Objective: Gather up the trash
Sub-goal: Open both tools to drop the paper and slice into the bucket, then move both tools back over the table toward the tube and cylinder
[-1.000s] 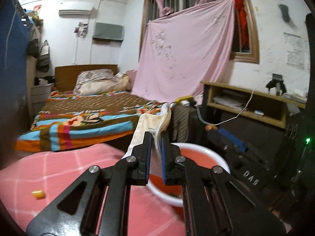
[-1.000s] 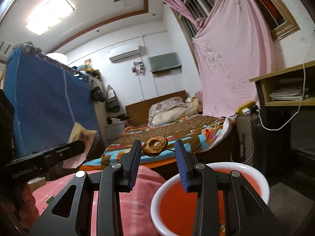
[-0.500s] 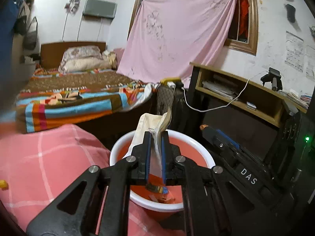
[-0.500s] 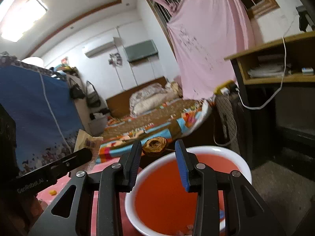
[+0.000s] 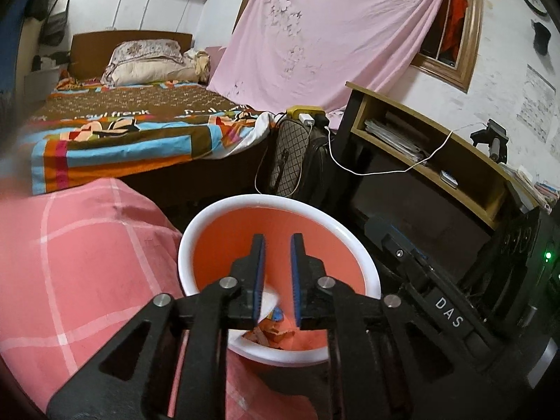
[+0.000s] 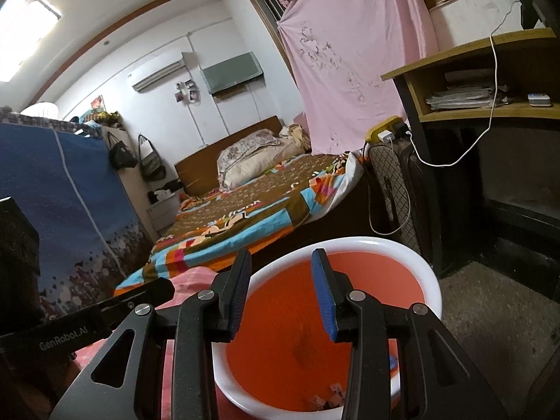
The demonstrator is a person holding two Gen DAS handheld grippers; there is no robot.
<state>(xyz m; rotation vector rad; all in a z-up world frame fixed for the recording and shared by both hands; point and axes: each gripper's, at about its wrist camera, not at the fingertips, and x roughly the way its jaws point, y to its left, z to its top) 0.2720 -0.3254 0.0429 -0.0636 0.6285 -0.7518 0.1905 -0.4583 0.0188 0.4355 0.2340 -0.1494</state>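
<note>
One round basin (image 5: 210, 220), orange inside with a smooth white rim, sits beside a pink checked cloth (image 5: 80, 255); it holds the trash (image 5: 271, 329), a small heap of wrappers and paper scraps at the bottom, count not determinable. A blurred brown item (image 6: 301, 346) shows against the basin's inner wall in the right wrist view. Two grippers are present. The left gripper (image 5: 276, 248) is poised over the basin with its blue-padded fingers parted by a narrow gap, gripping nothing. The right gripper (image 6: 281, 262) is likewise above the basin, fingers spread wider, empty. Legible writing: "DAS" on the right gripper's body, "GenRobot.AI" on the left's. Beyond: one bed (image 5: 140, 122) with a multicoloured striped cover, one pink sheet (image 5: 332, 35) hung over the window, one wooden shelf unit (image 5: 437, 147).
</note>
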